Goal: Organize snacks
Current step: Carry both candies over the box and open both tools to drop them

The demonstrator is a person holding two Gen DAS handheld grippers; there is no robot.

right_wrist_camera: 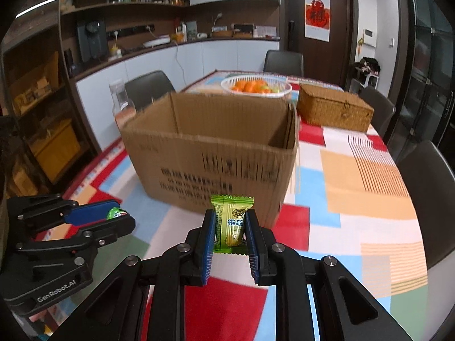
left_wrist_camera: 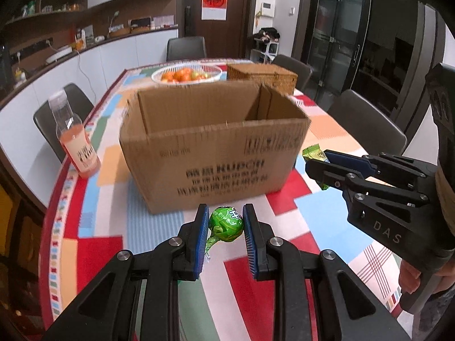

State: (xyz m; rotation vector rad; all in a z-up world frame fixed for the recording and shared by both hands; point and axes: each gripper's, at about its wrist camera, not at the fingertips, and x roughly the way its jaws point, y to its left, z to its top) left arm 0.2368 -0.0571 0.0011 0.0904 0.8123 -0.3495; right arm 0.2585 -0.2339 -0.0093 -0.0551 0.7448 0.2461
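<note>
The left gripper is clamped on a round green candy, held between its blue pads. The right gripper is clamped on a green sachet, which stands upright between its pads. Just ahead of both grippers stands the open box on the table. Left of the left gripper, beside the box, stands a bottle.

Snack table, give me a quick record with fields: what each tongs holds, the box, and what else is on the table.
left tongs: shut on round green candy
right tongs: shut on green wrapped snack
cardboard box: open top, contents hidden
bottle: left of box
fruit basket: behind box
wicker box: lid closed
</note>
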